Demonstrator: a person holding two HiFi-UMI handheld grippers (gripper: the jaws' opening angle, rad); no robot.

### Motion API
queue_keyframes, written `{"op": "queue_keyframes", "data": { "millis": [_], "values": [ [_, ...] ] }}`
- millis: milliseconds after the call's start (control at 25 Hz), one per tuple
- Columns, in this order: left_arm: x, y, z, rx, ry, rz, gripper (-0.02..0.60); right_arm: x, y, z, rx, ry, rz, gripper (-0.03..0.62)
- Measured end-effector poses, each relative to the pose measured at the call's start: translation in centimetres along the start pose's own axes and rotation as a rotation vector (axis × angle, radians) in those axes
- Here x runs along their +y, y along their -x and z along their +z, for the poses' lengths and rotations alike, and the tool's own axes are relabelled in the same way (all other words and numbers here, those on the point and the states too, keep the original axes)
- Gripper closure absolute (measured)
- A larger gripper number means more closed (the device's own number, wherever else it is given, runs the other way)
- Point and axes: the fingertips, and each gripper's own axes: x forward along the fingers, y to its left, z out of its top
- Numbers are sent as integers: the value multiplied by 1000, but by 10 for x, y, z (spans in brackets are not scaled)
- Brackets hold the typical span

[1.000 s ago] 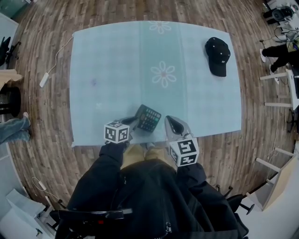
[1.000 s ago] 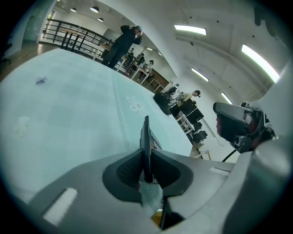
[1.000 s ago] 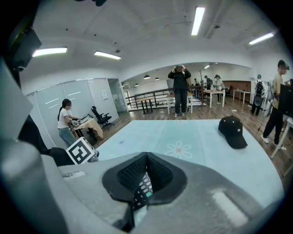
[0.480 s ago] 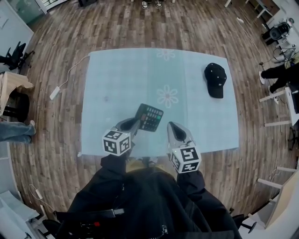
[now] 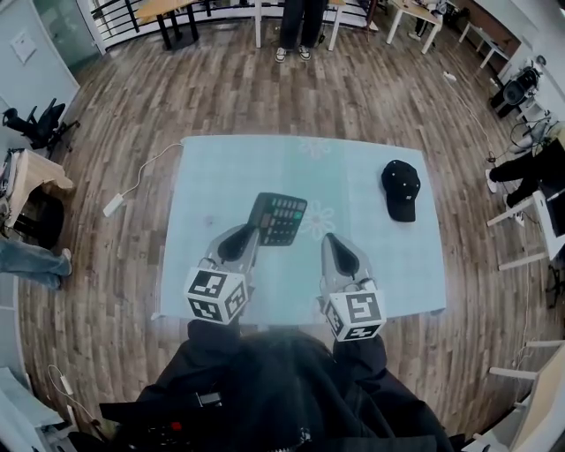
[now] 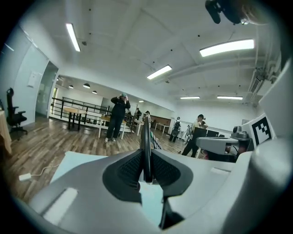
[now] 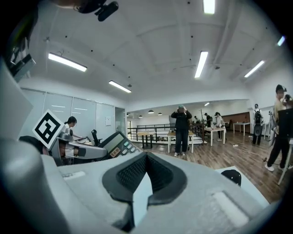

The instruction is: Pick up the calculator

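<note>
The dark calculator (image 5: 278, 218) with coloured keys hangs above the pale blue tablecloth (image 5: 221, 177), tilted, its near edge pinched in my left gripper (image 5: 254, 231). In the left gripper view the calculator (image 6: 145, 146) stands edge-on between the black pads, which press on both its faces. My right gripper (image 5: 330, 240) floats beside it to the right, apart from it, jaws together with nothing between them. The right gripper view shows the calculator (image 7: 116, 144) to its left, held by the left gripper (image 7: 84, 151).
A black cap (image 5: 401, 188) lies on the table's right side. A white cable with an adapter (image 5: 115, 205) lies on the wooden floor at left. A person (image 5: 300, 22) stands beyond the table; chairs and desks line the room's edges.
Both grippers have risen well above the table, and the left one has carried the calculator up with it. The table now looks smaller and farther below.
</note>
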Motion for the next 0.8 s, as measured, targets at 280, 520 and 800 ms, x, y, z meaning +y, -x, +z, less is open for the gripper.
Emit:
{"op": "queue_keyframes", "data": {
  "millis": [280,520,800],
  "values": [
    [-10,4,46,-108,-74,15,528,-4,-5,36,-74,33,-10,594],
    [-12,4,71,-169,-106,42,526,-11,-7,57,-129,56,-17,594],
    [-22,9,91,-224,-158,45,526,-11,-6,73,-173,74,-16,595]
  ]
}}
